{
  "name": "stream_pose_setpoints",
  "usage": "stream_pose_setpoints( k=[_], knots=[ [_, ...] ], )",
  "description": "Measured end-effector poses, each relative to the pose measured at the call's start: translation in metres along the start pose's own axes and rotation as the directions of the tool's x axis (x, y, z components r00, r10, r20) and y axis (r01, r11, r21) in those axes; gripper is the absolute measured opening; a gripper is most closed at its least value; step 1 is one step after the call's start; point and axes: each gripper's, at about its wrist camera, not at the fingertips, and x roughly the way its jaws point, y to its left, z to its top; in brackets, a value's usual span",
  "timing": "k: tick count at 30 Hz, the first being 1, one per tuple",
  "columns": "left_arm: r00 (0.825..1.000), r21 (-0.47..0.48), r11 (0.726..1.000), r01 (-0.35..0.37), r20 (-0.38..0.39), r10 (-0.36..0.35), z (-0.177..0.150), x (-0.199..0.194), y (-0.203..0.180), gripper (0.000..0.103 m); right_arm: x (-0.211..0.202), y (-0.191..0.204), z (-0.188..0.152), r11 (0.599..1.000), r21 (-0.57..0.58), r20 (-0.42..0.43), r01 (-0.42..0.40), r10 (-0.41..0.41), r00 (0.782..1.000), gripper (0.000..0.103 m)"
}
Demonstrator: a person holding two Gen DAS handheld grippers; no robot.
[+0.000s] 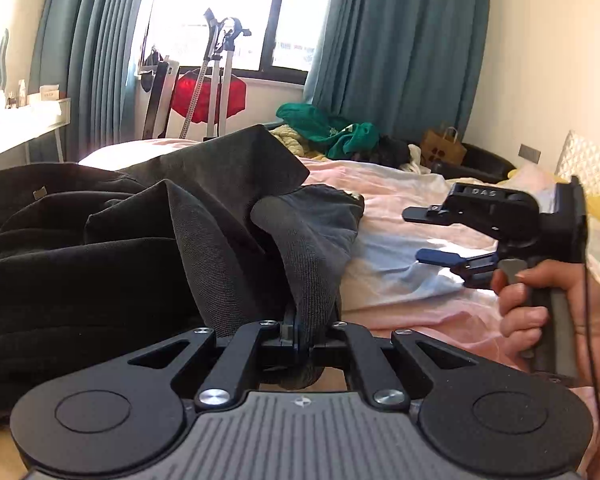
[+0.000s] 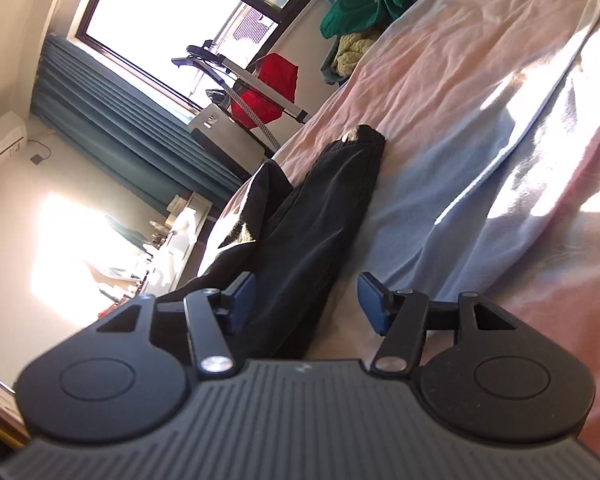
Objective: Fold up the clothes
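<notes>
The left gripper [image 1: 296,332] has its fingers pinched on a fold of the black garment [image 1: 140,248], lifted off the bed [image 1: 400,304]. Only this view shows the hand [image 1: 540,312] holding the right gripper [image 1: 430,234] just beside the cloth. The right view shows that gripper's fingers [image 2: 242,300] wide apart, the garment between them. Teal curtains [image 1: 400,48] frame a bright window [image 1: 220,12]; green clothes [image 1: 332,128] are heaped beyond.

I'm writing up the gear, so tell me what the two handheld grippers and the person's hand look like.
Both the left gripper and right gripper are matte black, with ribbed grey bodies, round pivot housings and silver screws. The right one has blue finger pads, "DAS" embossed on top, a grey handle and a thin black cable. The hand is bare.
</notes>
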Motion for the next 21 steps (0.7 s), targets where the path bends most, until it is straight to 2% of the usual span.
stream_pose_setpoints(
  k=[4, 10, 11, 12, 15, 18, 21],
  knots=[
    [1.000, -0.072, 0.997, 0.023, 0.017, -0.022, 0.002, 0.006, 0.018, 0.004, 0.065, -0.019, 0.019, 0.996, 0.084, -0.027, 0.015, -0.013, 1.000, 0.060],
    [0.998, -0.187, 0.981, 0.052, 0.034, -0.047, 0.004, 0.019, 0.047, 0.004, 0.134, -0.015, 0.047, 0.994, 0.060, 0.020, 0.093, -0.095, 0.995, 0.060],
    [0.998, -0.188, 0.981, 0.054, 0.034, -0.048, 0.004, 0.022, 0.048, 0.004, 0.141, -0.013, 0.052, 0.991, 0.051, 0.031, 0.121, -0.123, 0.992, 0.050],
    [0.998, -0.188, 0.981, 0.055, 0.034, -0.050, 0.004, 0.024, 0.049, 0.004, 0.146, -0.010, 0.057, 0.987, 0.039, 0.042, 0.157, -0.159, 0.986, 0.029],
    [0.998, -0.187, 0.980, 0.062, 0.038, -0.056, 0.005, 0.031, 0.052, 0.004, 0.144, -0.003, 0.068, 0.975, 0.004, 0.079, 0.223, -0.222, 0.972, 0.008],
    [0.995, -0.162, 0.983, 0.089, 0.067, -0.079, 0.008, 0.027, 0.047, 0.004, 0.119, 0.014, 0.075, 0.967, -0.069, 0.156, 0.245, -0.232, 0.960, 0.008],
    [0.992, -0.143, 0.984, 0.110, 0.073, -0.101, 0.007, 0.021, 0.041, 0.004, 0.074, 0.024, 0.082, 0.964, -0.088, 0.225, 0.249, -0.224, 0.948, 0.008]
  ],
)
